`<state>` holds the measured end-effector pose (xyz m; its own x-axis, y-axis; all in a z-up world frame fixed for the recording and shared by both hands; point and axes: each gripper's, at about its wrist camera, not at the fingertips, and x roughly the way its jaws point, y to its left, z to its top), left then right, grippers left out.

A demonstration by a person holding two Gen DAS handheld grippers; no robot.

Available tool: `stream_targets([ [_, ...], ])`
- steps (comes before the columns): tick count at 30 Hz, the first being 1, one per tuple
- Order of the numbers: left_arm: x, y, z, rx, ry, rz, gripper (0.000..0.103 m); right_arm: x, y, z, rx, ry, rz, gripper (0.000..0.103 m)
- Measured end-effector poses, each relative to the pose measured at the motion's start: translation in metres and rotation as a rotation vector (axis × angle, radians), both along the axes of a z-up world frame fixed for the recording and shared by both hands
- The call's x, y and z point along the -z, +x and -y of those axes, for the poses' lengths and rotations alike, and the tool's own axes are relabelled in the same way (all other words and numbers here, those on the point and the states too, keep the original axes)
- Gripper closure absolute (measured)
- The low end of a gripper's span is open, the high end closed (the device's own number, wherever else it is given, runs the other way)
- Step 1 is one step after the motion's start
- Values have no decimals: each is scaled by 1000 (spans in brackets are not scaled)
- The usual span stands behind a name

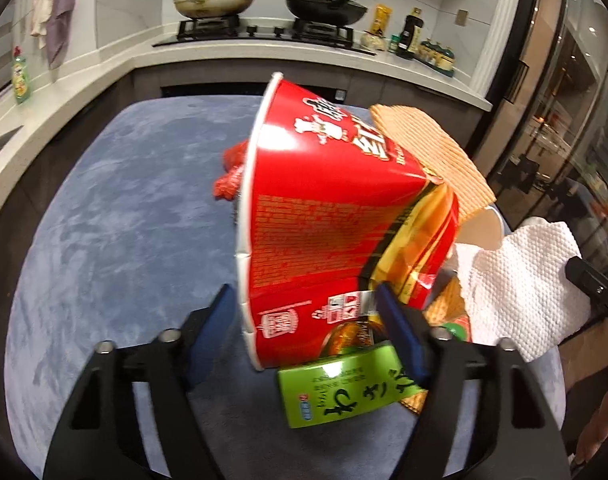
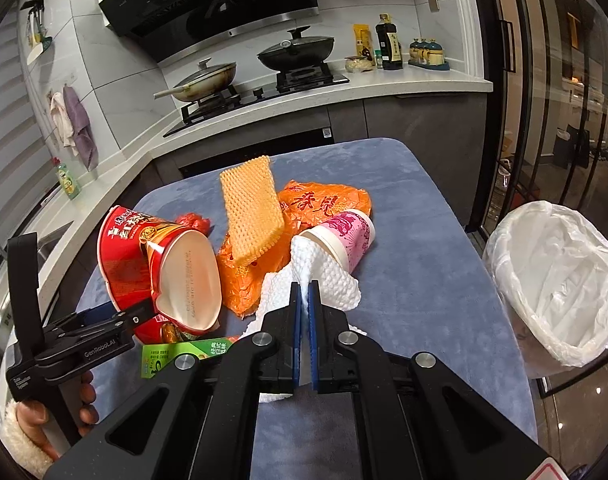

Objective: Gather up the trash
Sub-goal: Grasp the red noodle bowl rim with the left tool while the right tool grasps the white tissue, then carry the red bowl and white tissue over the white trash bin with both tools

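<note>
Right wrist view gives me the full count on the blue tabletop (image 2: 415, 264): one red noodle bowl (image 2: 144, 256), one pink paper cup (image 2: 345, 236), one orange plastic bag (image 2: 323, 202), one orange mesh sponge (image 2: 252, 212), one white paper towel (image 2: 327, 276), one green packet (image 2: 180, 354) and one small red crumpled wrapper (image 2: 192, 221). Beside the tabletop's right edge stands one bin lined with a white bag (image 2: 555, 280). Writing I can read: "GenRobot.AI" on the left gripper (image 2: 116, 320); the bowl, bag and packet carry Chinese or Japanese characters, and small print runs across the bowl's underside. My right gripper (image 2: 304, 300) has its fingers pressed almost together, pinching the paper towel, which trails from the cup's mouth near the tabletop's centre. In the left wrist view, my left gripper (image 1: 304, 312) has its blue fingers (image 1: 399, 332) clamped on the red noodle bowl (image 1: 323, 216), one inside the rim and one on the outer wall; the bowl is tipped on its side at the tabletop's left part, with the green packet (image 1: 343, 388) just below it and the sponge (image 1: 427, 152) behind it.
</note>
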<state>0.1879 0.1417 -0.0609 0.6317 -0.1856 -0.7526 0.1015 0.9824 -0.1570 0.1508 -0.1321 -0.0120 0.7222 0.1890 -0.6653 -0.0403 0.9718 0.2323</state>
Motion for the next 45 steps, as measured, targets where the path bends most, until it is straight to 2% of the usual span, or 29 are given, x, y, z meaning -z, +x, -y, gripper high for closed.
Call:
stream_targets([
  [2,0,0,1,10,-17,-7,55,0,-2,0,4,3,0,100],
  [3,0,0,2,22,-21,-9,66,0,-2,1,5,6,-1,100],
  [4,0,-1,3,32,-25,-9,71,0,-3,2,7,9,-1,100],
  [13,-14,-20,21,103,-17,51,93,-12,-11,7,10,23,28,100],
  [18,-30,-30,31,127,-29,94,99,-24,-20,17,25,26,65,100],
  [25,-55,-40,47,150,-2,160,99,-40,-33,38,65,35,119,100],
  [29,-61,-40,57,172,-23,152,99,-45,-40,49,84,37,137,100],
  [34,-70,-41,75,210,-5,184,99,-52,-48,68,124,43,163,100],
  [40,-75,-41,93,243,-9,192,99,-47,-56,87,156,48,149,100],
  [41,-75,-41,94,245,-12,192,99,-43,-56,87,150,50,135,97],
  [43,-75,-44,97,249,-17,190,99,-29,-56,88,141,54,88,81],
  [44,-75,-44,99,249,-18,189,99,-21,-57,88,141,59,69,61],
  [45,-75,-45,100,250,-20,184,99,-13,-59,88,139,65,55,46],
])
